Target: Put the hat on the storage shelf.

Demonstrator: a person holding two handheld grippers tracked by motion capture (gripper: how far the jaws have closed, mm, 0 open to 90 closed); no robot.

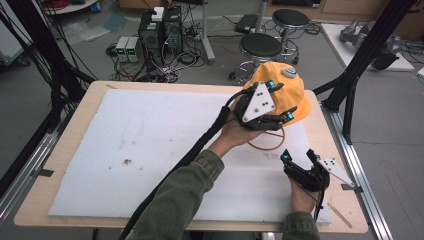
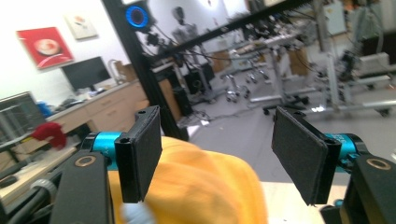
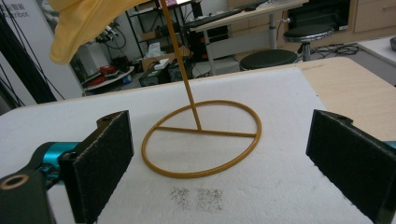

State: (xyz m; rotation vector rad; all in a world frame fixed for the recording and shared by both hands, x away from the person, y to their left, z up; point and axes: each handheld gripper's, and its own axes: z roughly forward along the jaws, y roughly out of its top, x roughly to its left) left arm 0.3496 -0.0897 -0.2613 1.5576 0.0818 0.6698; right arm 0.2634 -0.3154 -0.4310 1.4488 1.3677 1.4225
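Cap [image 1: 295, 90]: orange-yellow, grey patch on top. Wire stand [image 3: 201, 137]: mustard yellow. Foam mat [image 1: 150, 145]: white, dark specks. Tabletop [image 1: 330, 145]: pale wood. Sleeve [image 1: 185, 195]: olive green.

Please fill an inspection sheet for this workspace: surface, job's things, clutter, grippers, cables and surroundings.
Surface: white foam sheet on a light wooden table, with small dark specks.
Job's things: orange fabric cap sits on a thin yellow wire stand with a ring base.
Clutter: nothing seen.
Grippers: left gripper open above the cap, jaws clear of the fabric; right gripper open, low over the foam, facing the ring base.
Cables: black cable trails from the left gripper along the sleeve.
Surroundings: black round stools, computer boxes and loose wires on the floor.
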